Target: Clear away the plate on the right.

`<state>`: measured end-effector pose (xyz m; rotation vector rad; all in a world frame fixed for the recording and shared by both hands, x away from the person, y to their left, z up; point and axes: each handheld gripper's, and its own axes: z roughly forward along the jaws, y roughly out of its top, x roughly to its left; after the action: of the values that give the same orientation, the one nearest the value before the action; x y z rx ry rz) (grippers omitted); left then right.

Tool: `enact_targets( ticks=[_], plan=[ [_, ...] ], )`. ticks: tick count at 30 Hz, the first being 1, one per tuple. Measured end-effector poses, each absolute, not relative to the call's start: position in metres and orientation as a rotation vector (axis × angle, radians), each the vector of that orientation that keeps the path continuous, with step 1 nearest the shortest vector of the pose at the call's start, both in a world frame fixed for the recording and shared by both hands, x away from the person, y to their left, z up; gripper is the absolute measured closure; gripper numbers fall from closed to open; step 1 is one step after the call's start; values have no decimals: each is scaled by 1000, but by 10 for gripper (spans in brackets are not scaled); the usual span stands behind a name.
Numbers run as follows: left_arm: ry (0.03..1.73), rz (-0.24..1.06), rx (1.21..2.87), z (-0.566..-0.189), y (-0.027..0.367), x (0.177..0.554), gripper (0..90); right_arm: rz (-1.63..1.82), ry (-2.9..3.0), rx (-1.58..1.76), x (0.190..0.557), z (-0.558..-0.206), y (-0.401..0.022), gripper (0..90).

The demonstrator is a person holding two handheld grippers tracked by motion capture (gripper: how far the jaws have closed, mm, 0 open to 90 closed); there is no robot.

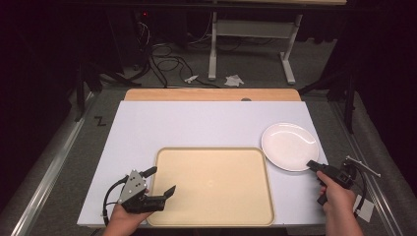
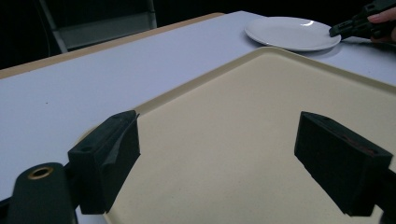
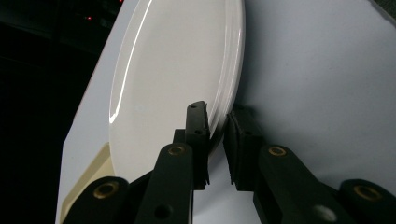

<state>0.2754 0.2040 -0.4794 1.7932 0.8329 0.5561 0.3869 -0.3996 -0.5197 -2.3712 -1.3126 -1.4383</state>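
The right gripper (image 1: 314, 165) pinches the near rim of a white plate (image 1: 288, 145) beside the beige tray (image 1: 215, 187) on the tabletop, while the left gripper (image 1: 158, 181) hovers, jaws spread, over the tray's left edge.

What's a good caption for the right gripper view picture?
Right hand-held gripper closing its jaws around the rim of a white plate on the table.

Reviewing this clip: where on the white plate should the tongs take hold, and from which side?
Grip the white plate by its thin raised rim at the near right edge, coming in low from the person's right. It lies flat on the table, so only the rim offers an edge, and the tray blocks its left. The right tongs already straddle that rim, one jaw above and one below.
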Motion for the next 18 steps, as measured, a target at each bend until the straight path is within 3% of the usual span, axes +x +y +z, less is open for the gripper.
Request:
enact_targets(
  ticks=[18],
  plan=[
    [834,559,1796,-480,204,275,148,-1586,-1344,-2365,384,-501,-396,891]
  ],
)
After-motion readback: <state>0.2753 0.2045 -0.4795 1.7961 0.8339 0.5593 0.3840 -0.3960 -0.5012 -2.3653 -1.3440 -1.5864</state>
